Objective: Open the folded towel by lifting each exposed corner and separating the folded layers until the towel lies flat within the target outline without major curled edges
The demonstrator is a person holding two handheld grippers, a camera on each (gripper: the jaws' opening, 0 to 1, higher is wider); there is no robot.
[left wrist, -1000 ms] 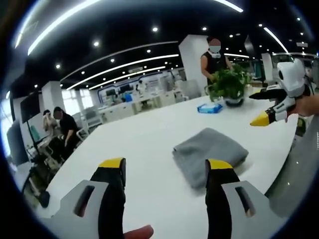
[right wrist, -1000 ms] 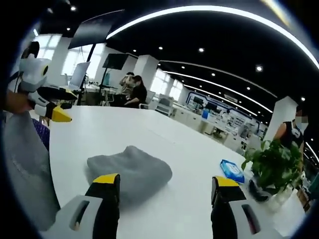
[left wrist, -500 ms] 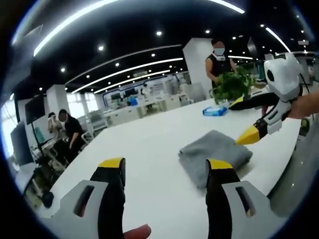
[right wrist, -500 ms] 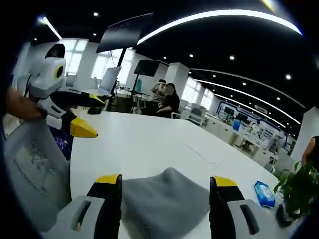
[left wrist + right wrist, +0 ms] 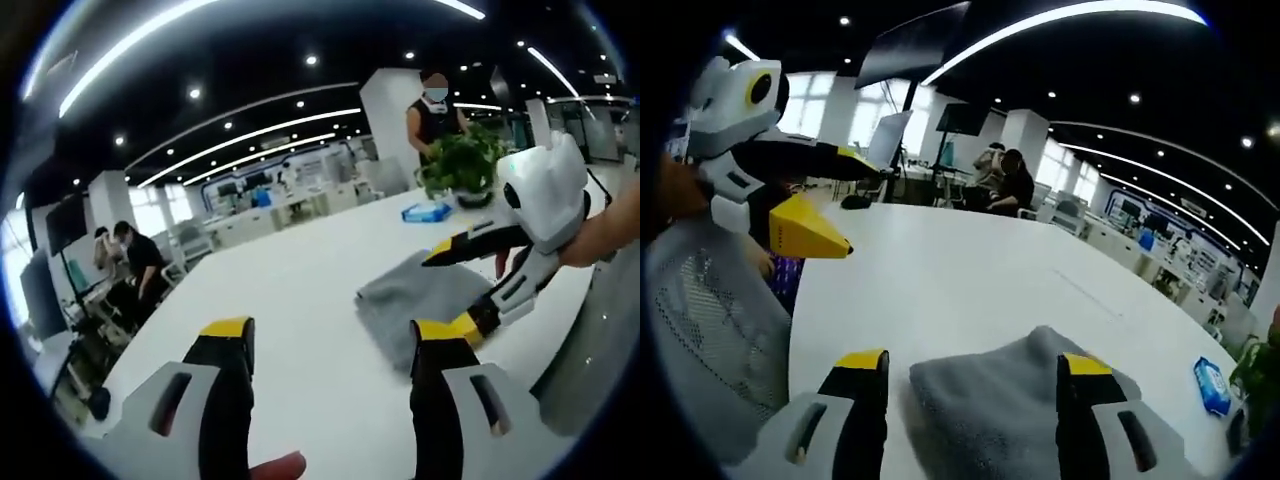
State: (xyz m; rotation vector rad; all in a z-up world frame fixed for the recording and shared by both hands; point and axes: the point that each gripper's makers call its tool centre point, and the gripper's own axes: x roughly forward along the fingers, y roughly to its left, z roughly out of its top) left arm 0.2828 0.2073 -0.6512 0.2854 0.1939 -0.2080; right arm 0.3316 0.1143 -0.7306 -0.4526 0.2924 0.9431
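Left gripper view: the left gripper (image 5: 330,335) hangs above the white table (image 5: 290,300) with its jaws spread wide and nothing between them. The grey towel (image 5: 405,300) lies folded on the table, ahead and to the right of these jaws; its near right part is hidden behind the right-hand jaw and behind the right gripper (image 5: 462,285), which enters from the right, held in a person's hand (image 5: 605,225). That gripper's two yellow-tipped jaws stand apart above and below the towel's right edge; whether either tip touches the cloth cannot be told. Beyond the towel stand a blue packet (image 5: 425,211) and a potted plant (image 5: 460,168).

Right gripper view: the right gripper (image 5: 970,362) is parted wide, with the towel (image 5: 1010,415) lying between and just beyond its jaws, its near edge cut off at the bottom. The jaws hold nothing. The left gripper (image 5: 830,205) shows at upper left, jaws apart, over a mesh chair back (image 5: 710,330). The blue packet (image 5: 1212,385) lies far right.
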